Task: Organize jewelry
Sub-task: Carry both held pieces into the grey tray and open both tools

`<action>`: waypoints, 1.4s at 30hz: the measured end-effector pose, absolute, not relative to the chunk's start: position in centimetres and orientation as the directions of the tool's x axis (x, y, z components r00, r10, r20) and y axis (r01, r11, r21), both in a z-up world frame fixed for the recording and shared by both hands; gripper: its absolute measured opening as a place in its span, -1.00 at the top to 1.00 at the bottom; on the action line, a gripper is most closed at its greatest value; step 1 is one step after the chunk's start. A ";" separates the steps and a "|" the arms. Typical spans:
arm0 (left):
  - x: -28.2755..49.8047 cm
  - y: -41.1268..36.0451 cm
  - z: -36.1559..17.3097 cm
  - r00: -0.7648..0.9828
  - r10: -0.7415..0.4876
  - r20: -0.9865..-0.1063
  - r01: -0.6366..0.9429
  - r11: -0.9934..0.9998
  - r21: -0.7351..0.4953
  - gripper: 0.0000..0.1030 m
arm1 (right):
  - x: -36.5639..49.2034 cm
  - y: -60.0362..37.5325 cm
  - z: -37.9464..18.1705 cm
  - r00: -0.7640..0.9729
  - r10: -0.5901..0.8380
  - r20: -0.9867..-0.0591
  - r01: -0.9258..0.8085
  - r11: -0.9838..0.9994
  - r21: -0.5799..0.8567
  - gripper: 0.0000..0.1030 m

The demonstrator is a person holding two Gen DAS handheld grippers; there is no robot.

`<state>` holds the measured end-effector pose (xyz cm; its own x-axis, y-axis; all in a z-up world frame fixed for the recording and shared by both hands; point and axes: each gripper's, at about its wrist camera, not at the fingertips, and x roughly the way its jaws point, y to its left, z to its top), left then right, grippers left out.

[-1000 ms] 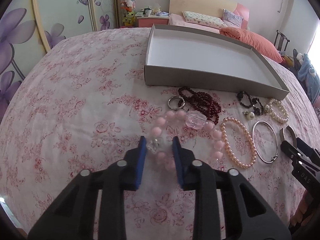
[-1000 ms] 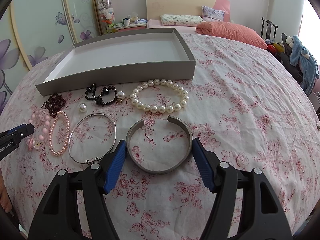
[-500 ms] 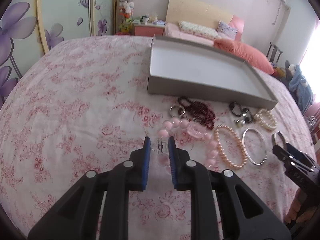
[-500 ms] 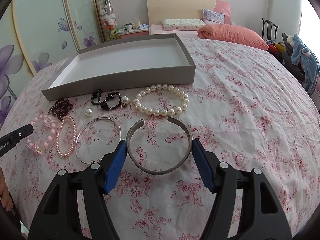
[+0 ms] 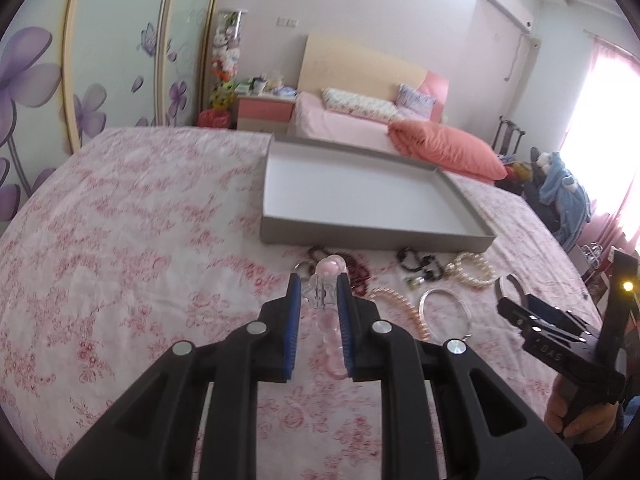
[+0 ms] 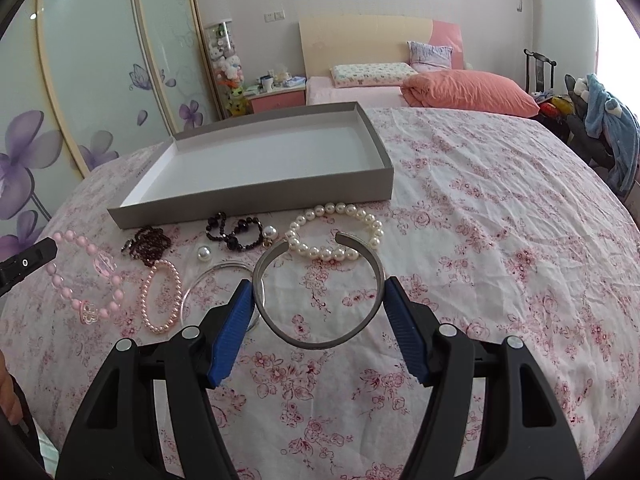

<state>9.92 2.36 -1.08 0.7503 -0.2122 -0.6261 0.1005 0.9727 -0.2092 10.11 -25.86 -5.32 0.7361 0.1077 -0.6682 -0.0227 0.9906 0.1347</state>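
My left gripper is shut on the clear charm of a pink bead bracelet. The rest of that bracelet hangs below the pads, above the flowered bedspread. In the right wrist view the pink bead bracelet dangles from the left gripper's tip at the far left. My right gripper is shut on a wide grey metal cuff, its pads pressing on the cuff's two sides. The cuff's gap faces away from me. An empty grey box with a white inside lies beyond both grippers.
Between the grippers and the box lie a white pearl bracelet, a black bead bracelet, a dark red bead bracelet, a loose pearl, a thin silver bangle and a pink pearl bracelet.
The left gripper closed on the pink bracelet's charm and rose, lifting the bracelet off the bedspread. The right gripper tipped upward a little with the cuff still between its pads.
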 end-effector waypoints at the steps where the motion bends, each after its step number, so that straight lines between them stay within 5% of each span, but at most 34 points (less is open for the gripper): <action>1: 9.8 2.2 -0.8 0.756 -0.219 -0.617 0.109 0.971 -0.210 0.64 | 10.1 -25.9 -5.2 0.740 0.110 -0.663 -0.023 0.990 0.139 -0.29; 30: 13.9 -0.9 6.0 0.855 -0.155 -0.495 0.128 0.988 -0.088 0.64 | 13.0 -25.9 2.8 0.897 0.110 -0.428 -0.094 0.994 0.058 -0.29; 42: 21.7 -2.5 4.8 0.846 -0.100 -0.524 0.084 0.995 -0.054 0.64 | 19.8 -25.7 1.7 0.892 0.132 -0.433 -0.122 0.991 0.051 -0.29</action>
